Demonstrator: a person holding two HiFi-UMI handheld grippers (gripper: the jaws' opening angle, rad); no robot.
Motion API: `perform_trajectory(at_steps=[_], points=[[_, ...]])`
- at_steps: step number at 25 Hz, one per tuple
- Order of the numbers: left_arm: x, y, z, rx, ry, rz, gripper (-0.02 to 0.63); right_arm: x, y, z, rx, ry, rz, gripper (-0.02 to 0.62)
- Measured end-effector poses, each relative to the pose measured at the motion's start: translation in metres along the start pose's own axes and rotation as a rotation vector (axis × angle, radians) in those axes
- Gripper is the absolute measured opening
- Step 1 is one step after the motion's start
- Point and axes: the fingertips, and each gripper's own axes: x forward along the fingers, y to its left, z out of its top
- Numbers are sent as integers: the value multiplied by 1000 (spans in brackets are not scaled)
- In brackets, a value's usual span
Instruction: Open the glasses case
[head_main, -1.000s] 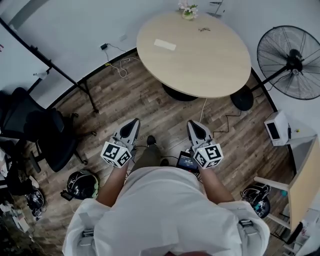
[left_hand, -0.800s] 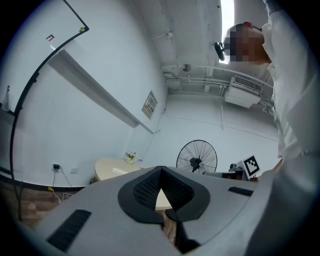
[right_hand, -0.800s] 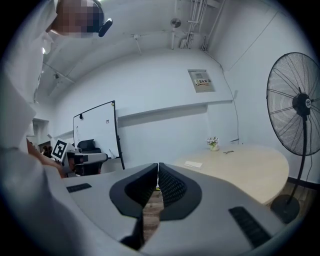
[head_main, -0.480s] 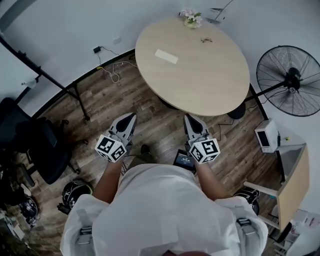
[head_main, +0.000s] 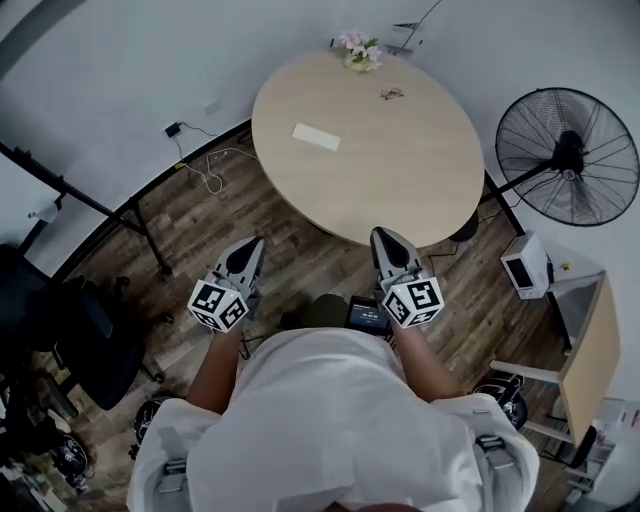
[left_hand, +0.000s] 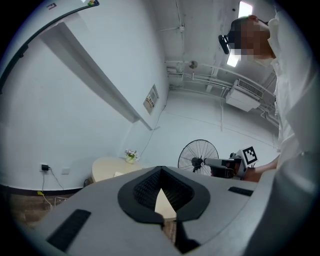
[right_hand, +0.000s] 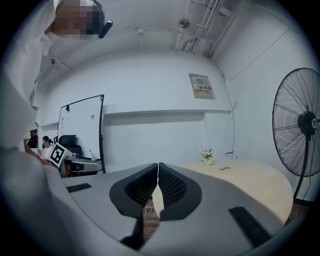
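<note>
We look down from the head view at a person standing on a wooden floor (head_main: 300, 240) with a tool in each hand. The left claw (head_main: 252, 245) and the right claw (head_main: 385, 235) point roughly level toward a round, pale surface (head_main: 400, 170) ahead. Both claws are clenched tip to tip and grasp nothing; through each we see only the surface and the floor beyond.

The glasses case (head_main: 316, 136) is, as far as we can judge at this small size, the flat pale oblong lying on the far left part of the surface. It is well apart from both claws and untouched, its lid apparently down. A small pot of flowers (head_main: 358, 50) stands at the far edge, and a standing fan (head_main: 567, 155) is off to the right.

We judge the step in hand to be the approach. To do it well, we would close in until the case lies between the claws, release both, steady the base with one, and lift the lid along its long edge with the other. The case looks light, so we would hold the base firmly against sliding.
</note>
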Motion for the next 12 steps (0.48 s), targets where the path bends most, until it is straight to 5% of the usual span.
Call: perform_trajectory(at_steps=[12], points=[[79, 49, 8, 6, 61, -30, 12, 76, -61, -13, 64, 11, -28, 25]])
